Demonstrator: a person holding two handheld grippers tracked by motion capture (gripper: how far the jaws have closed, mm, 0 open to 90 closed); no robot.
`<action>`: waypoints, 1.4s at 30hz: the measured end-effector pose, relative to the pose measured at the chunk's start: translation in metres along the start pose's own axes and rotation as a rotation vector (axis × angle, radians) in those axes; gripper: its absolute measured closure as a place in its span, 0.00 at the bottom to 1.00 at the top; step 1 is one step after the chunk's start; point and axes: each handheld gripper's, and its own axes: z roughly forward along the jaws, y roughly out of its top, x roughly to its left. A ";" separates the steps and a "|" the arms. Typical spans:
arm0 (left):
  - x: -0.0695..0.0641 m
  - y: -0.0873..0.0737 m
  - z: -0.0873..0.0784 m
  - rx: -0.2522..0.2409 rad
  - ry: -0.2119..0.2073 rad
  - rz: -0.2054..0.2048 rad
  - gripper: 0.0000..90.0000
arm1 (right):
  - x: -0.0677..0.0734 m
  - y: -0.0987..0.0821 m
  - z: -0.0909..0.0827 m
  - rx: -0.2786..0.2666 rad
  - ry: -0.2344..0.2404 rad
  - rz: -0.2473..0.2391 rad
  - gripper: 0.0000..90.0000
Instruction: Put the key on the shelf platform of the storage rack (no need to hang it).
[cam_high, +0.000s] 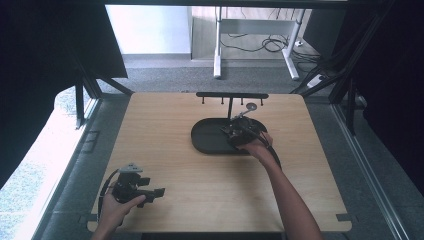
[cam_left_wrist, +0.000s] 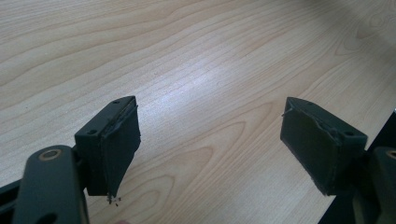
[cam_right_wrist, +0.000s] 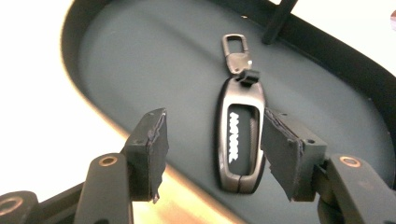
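Observation:
A dark metal key fob (cam_right_wrist: 240, 140) with a white logo and a clip at its far end lies flat in a black oval tray (cam_right_wrist: 140, 60). My right gripper (cam_right_wrist: 215, 140) hovers just over it, open; the fob sits nearer the right pad, and the left pad stands well apart from it. In the high view the right gripper (cam_high: 240, 134) is over the right part of the tray (cam_high: 207, 137). My left gripper (cam_high: 157, 192) rests near the table's front left corner, held by a hand. Its jaws (cam_left_wrist: 210, 140) are open over bare wood.
A black hook rack (cam_high: 231, 95) on a thin post rises from the tray's far side, with a small round silver tag (cam_high: 251, 106) by it. The post's foot (cam_right_wrist: 280, 18) stands beyond the fob. Light wood tabletop (cam_high: 165, 150) lies between the hands.

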 end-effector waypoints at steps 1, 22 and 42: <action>-0.001 0.001 -0.002 -0.004 -0.006 0.002 0.22 | 0.001 -0.003 -0.003 -0.005 0.013 -0.004 0.49; -0.005 0.001 0.004 0.006 -0.005 0.011 0.22 | 0.018 -0.088 -0.048 -0.067 0.125 -0.073 0.48; -0.001 0.002 -0.007 -0.022 0.005 0.002 0.22 | 0.009 -0.150 -0.050 -0.093 0.100 0.005 0.49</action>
